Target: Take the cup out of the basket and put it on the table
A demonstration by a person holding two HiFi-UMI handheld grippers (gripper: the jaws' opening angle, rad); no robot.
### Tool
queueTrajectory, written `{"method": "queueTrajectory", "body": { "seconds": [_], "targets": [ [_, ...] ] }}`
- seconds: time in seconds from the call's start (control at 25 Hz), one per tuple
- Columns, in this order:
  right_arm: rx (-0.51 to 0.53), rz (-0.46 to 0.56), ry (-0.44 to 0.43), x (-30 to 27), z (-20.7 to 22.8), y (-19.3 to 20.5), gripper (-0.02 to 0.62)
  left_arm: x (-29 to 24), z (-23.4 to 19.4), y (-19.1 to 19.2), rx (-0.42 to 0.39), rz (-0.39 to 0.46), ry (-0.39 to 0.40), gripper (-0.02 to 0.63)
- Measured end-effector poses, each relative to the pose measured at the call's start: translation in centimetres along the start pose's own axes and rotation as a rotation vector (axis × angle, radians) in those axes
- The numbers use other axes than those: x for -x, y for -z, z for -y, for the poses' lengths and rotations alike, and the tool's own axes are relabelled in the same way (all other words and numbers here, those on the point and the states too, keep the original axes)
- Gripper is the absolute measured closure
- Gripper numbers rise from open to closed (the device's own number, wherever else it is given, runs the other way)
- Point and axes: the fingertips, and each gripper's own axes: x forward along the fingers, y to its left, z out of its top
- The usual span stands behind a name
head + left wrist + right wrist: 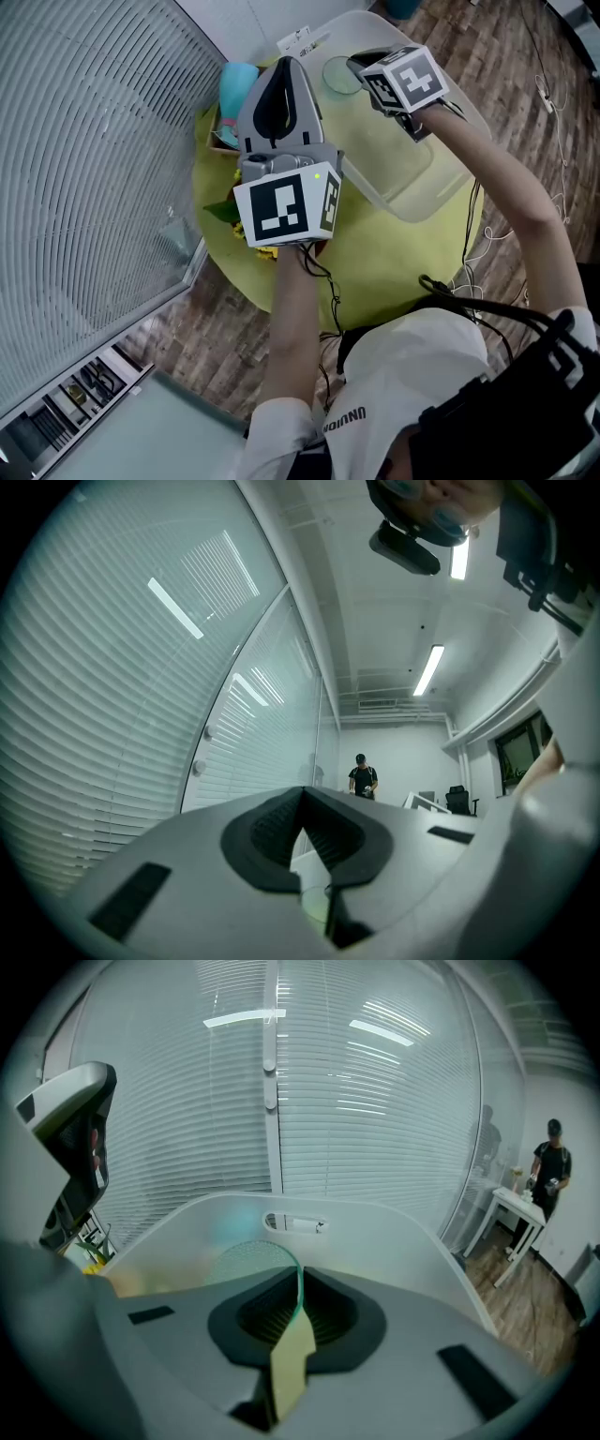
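In the right gripper view, the right gripper (298, 1283) is seen with its jaws drawn almost together on the thin greenish wall of the clear cup (246, 1265). The wall is pinched edge-on between the pads, and the cup's round outline spreads from the pinch toward 10 o'clock. Beyond the cup, the translucent basket (403, 1237) is seen curving round it, with a handle slot (295, 1224) in its far wall at 12 o'clock. From the head view the cup is judged to be roughly upright, its mouth showing as a circle inside the basket's far corner, at 9 o'clock from the right gripper's marker cube. The coming move is judged to turn on this: the bare yellow-green table (375, 267) lies at 6 o'clock from the cup, across the basket's near wall, so the cup must be raised over the rim first. The left gripper (301, 799) is closed with nothing between its pads. It is aimed at the window blinds (112, 714) and is judged to play no part. Whether the cup's base is touching the basket floor cannot be told, since the base is hidden by the jaws. A pale yellow strip in the gap below the pads cannot be identified. A blue container (239, 84) beyond the left gripper is partly hidden.
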Motion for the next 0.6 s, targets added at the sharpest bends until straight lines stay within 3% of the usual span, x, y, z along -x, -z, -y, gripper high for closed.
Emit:
{"method": "queueTrajectory", "body": {
  "seconds": [0.6],
  "targets": [
    [-0.01,0.044,-0.001,1.5,0.3,-1.0,0.561,0.2,0.7,-0.2,-0.014,-0.001,0.007,0.594]
  ]
}}
